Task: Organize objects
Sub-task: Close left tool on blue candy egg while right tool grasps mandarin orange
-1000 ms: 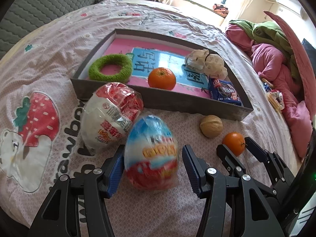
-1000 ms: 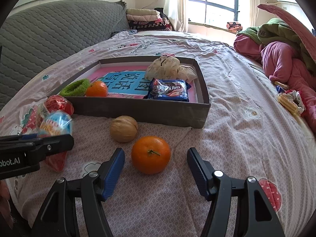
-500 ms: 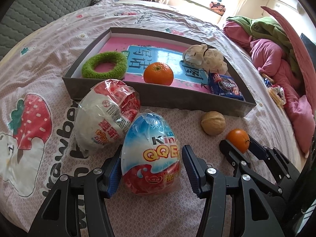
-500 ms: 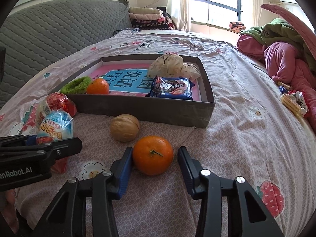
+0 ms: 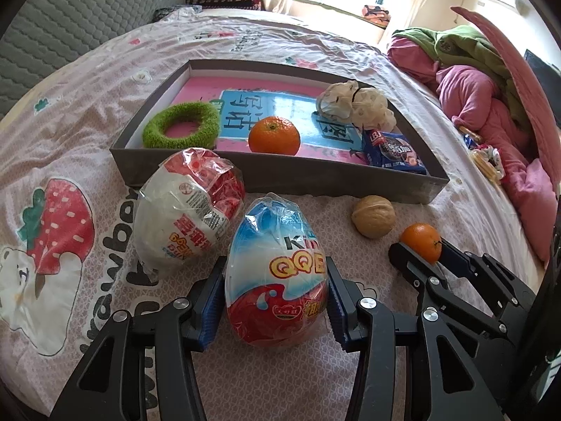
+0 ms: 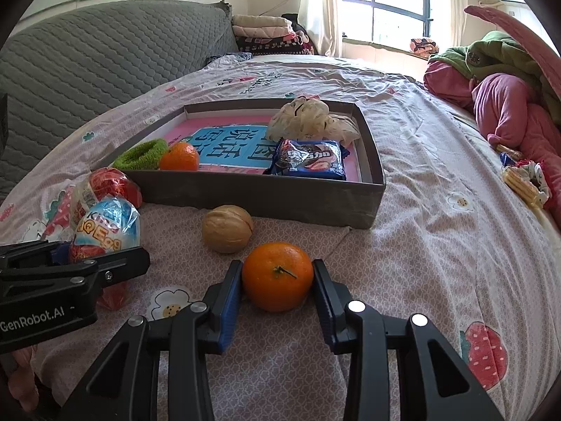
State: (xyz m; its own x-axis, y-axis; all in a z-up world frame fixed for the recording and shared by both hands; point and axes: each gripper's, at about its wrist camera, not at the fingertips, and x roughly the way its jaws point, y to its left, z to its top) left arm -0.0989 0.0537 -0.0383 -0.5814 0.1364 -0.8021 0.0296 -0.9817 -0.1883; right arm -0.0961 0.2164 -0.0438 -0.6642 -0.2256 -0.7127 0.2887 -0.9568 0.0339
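Inside, the grey box point(image 5: 315, 175) on the bed point(image 6: 438, 238) holds a green fuzzy ring point(image 5: 180, 124), one mandarin point(image 5: 274, 135), a cream mesh puff point(image 5: 354, 101) and a blue biscuit packet point(image 6: 308, 159); its floor is pink with a blue printed panel. Outside, just before its near wall, lie a red-and-white wrapped egg point(image 5: 189, 207), a walnut point(image 6: 228, 228), a blue wrapped egg point(image 5: 277, 280) and a second mandarin point(image 6: 277, 275). The left tongs point(image 5: 275, 301) are closing with the blue wrapped egg between them, pads touching its wrapper; the right tongs point(image 6: 277, 291) are closing on the second mandarin, pads touching both sides. Only the right view shows a fingertip at the lower left edge; the red-and-white wrapped egg shows in full only in the left view.
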